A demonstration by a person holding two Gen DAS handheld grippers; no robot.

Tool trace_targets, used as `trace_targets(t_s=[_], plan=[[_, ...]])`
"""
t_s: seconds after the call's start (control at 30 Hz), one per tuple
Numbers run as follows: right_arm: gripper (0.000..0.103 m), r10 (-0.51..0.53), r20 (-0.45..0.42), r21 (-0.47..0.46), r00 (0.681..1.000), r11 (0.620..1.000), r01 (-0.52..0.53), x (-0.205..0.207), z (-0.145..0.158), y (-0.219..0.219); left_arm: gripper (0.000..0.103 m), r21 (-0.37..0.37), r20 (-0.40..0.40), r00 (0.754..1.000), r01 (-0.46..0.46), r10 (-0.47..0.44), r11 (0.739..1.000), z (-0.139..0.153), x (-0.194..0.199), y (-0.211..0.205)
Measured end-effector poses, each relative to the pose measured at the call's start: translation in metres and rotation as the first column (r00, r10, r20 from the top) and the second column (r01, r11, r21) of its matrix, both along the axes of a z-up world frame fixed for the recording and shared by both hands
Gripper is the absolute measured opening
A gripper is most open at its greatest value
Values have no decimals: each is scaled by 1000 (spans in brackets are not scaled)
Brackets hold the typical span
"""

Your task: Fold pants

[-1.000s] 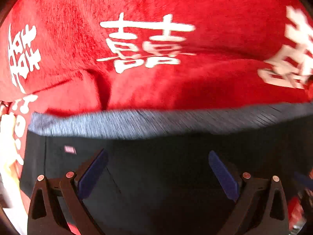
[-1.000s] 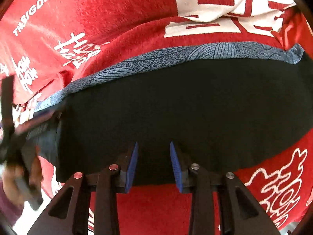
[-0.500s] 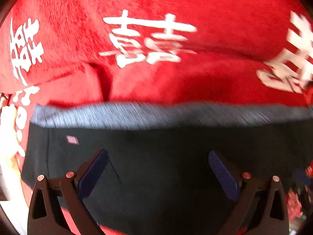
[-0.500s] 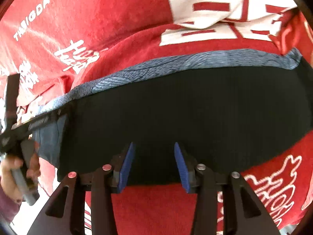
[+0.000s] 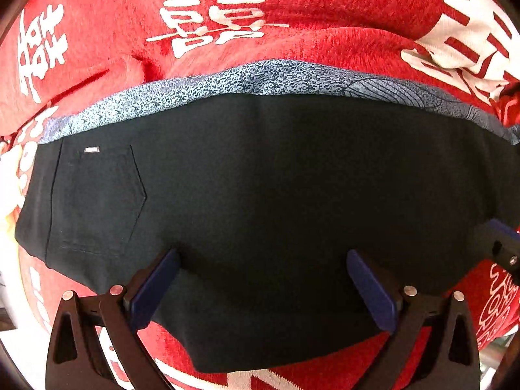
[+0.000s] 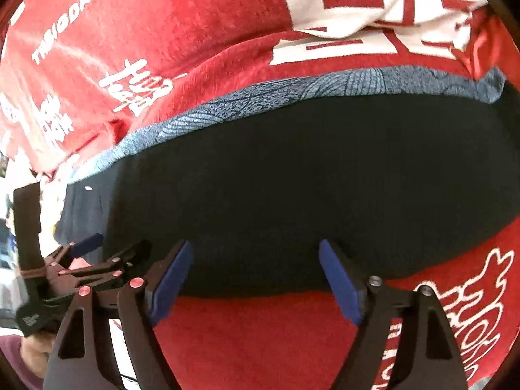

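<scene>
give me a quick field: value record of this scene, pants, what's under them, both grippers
pants: black pants, laid flat in a long folded band
visible detail: back pocket with a small tag, at the left end in the left wrist view
layer beneath: blue-grey patterned cloth showing along the far edge
surface: red cloth with white characters
left gripper: fingers spread wide over the near edge, holding nothing
right gripper: fingers spread, over the near edge, holding nothing

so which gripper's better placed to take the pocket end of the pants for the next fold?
Left, probably. The left gripper hangs open over the black pants, with the back pocket just off its left finger. The right gripper, also open, sits toward the other end.
</scene>
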State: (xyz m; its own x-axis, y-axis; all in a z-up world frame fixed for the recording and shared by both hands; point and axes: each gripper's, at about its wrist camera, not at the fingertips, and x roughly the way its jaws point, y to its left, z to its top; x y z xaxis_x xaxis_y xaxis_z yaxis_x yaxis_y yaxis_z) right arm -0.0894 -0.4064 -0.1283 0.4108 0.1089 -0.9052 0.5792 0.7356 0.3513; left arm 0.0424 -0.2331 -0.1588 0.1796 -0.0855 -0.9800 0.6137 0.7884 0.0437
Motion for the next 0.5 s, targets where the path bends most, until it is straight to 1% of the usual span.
trace_targets(t_s=[0.13,0.23,0.37,0.4,0.43,0.5], plan=[[82,-13,33,92,999,996,10,-6,-1,-11,103,28,23,1000,-18,18,999,2,-3,0],[82,-12,47,110,999,994,7,-8,-1,-12,103,43,35,999,-23,22,999,1,-3,-2],[83,-41,66,125,997,992,33,-12,-3,-13,103,65,49,999,-20,16,998,3,-6,-5],[83,-49,70,135,996,990,39,-12,-4,-15,103,69,52,999,-19,16,997,3,-6,-5],[86,-53,77,149,996,988,41,-12,-4,-16,103,73,55,998,-20,16,997,3,-6,-6],[88,-31,82,169,996,985,17,-10,-5,-18,103,78,61,998,-25,20,997,3,-8,-6]])
